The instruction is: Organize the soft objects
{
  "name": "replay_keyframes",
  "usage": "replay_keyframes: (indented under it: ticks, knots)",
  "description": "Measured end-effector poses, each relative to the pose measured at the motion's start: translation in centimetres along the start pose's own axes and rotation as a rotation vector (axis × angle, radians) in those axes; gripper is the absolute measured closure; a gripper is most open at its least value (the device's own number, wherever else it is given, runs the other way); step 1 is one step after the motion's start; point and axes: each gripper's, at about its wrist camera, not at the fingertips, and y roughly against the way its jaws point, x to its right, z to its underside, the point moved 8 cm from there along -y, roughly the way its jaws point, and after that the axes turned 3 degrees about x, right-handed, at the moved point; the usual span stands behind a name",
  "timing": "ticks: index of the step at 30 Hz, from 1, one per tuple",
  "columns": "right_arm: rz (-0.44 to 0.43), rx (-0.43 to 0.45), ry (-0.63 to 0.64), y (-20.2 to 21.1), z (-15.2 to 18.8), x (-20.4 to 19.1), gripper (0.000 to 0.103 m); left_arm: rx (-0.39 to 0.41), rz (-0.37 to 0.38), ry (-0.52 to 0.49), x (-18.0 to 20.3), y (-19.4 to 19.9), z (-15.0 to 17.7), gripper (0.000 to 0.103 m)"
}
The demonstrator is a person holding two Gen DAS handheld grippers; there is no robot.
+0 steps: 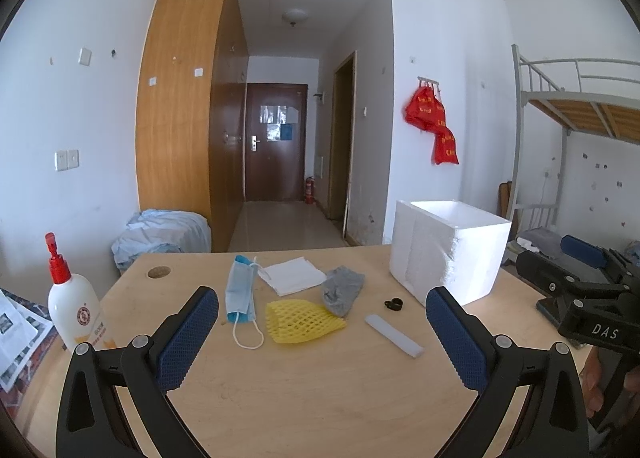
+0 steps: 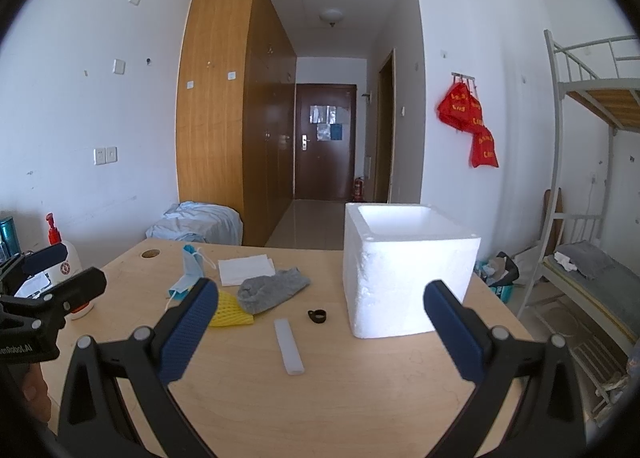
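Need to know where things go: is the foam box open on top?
Open. The white foam box stands upright on the table with no lid; its rim and white inner walls show. Its bottom is hidden.

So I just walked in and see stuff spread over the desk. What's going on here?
Someone holds a pair of tongs in each hand over a wooden desk. Both the left tongs and the right tongs are open and holding nothing. A face mask, a white cloth, a grey sock and a yellow foam net lie loose on the desk beside an open white foam box. Nothing is picked up yet.
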Motion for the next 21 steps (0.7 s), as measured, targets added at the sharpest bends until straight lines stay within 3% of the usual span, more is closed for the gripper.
replay_keyframes:
  ticks: [21]
  knots:
    - [-0.002, -0.001, 0.003, -0.04, 0.07, -0.28, 0.0, -0.004, -0.001, 0.006, -0.09, -0.14, -0.03, 0.0]
